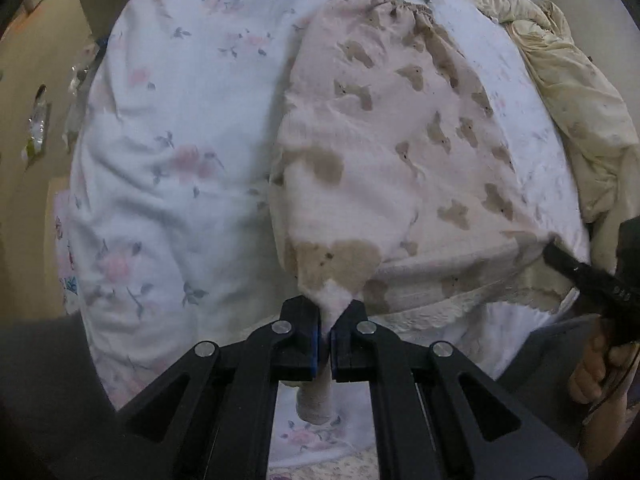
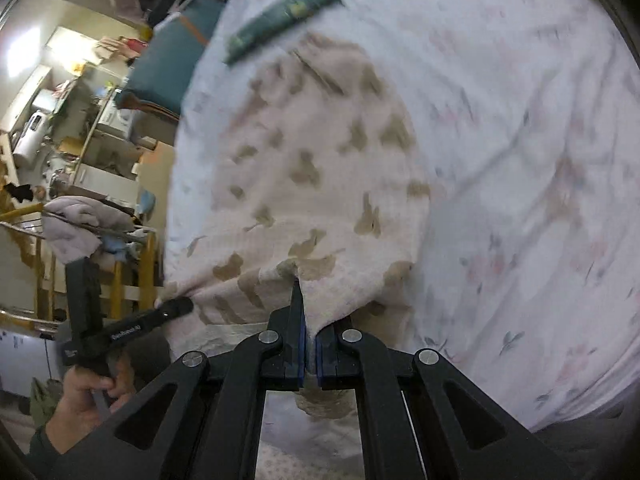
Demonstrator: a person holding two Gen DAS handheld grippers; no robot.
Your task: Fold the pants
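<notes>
Pale pink pants [image 1: 384, 140] with brown animal shapes lie on the white floral bed sheet [image 1: 180, 120], waistband at the far end. My left gripper [image 1: 329, 320] is shut on a pinched hem corner of the pants at the near edge. My right gripper [image 2: 311, 332] is shut on another near corner of the same pants [image 2: 320, 168]. Each gripper shows in the other's view: the right one in the left wrist view [image 1: 560, 258], the left one in the right wrist view [image 2: 176, 308], both at the pants' near edge.
A cream crumpled cloth [image 1: 568, 92] lies at the bed's right side. A folded green patterned cloth [image 2: 284, 12] lies beyond the waistband. A teal cushion [image 2: 168, 64], shelves and a yellow wooden rail [image 2: 116, 276] stand off the bed's side.
</notes>
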